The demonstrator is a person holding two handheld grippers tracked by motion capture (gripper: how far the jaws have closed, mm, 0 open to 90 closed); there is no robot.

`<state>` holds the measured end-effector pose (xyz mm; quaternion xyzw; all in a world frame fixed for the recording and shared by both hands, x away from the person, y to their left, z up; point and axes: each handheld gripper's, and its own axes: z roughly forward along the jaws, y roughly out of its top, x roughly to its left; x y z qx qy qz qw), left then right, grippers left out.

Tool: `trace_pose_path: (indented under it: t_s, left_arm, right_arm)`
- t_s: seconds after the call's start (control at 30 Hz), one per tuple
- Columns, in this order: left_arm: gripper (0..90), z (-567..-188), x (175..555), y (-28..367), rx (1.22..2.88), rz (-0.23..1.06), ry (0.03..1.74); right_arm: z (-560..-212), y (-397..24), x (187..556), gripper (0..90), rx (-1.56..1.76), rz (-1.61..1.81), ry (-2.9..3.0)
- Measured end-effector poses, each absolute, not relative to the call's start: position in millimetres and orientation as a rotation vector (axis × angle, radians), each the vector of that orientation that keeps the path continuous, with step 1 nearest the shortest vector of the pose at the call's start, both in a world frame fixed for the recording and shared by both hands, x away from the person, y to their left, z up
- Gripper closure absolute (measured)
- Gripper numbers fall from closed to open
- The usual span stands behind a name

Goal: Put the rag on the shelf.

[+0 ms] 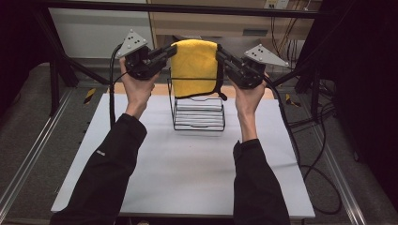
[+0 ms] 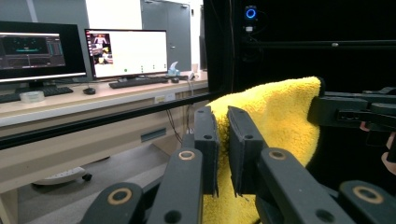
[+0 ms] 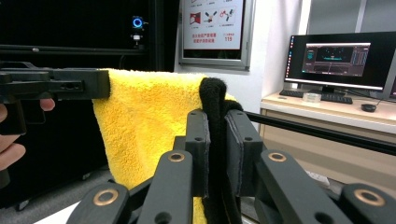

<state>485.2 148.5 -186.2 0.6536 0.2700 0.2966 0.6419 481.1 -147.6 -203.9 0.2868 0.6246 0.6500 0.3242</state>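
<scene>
a fluffy yellow microfibre cloth with a black hem (image 1: 195,65) is held stretched in the air above a black wire rack (image 1: 198,111) on the white table (image 1: 187,173). the left gripper (image 1: 165,52) is clamped on one top corner, the right gripper (image 1: 220,54) on the other's hem. if lowered off-centre, the cloth could be snagged on the wires or dropped beside the rack; an uneven pull could slip a corner free.

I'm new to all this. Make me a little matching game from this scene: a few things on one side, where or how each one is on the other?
Things:
1. yellow cloth
2. wire rack
3. left tongs
4. monitors

States:
A. standing on the white table
B. lit, on a desk
C. held up, hanging folded
D. shut on the cloth's left edge

Pairs: 1-C, 2-A, 3-D, 4-B
</scene>
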Motion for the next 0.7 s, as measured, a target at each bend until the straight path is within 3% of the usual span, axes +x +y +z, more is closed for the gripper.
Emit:
trace_pose_path:
  t_s: [0.7]
  left_arm:
    - [82.1,-205.3,458.6,149.0,1.577,0.662,0.581]
  right_arm:
    - [-227.3,-153.9,459.4,79.7,0.728,1.669,1.684]
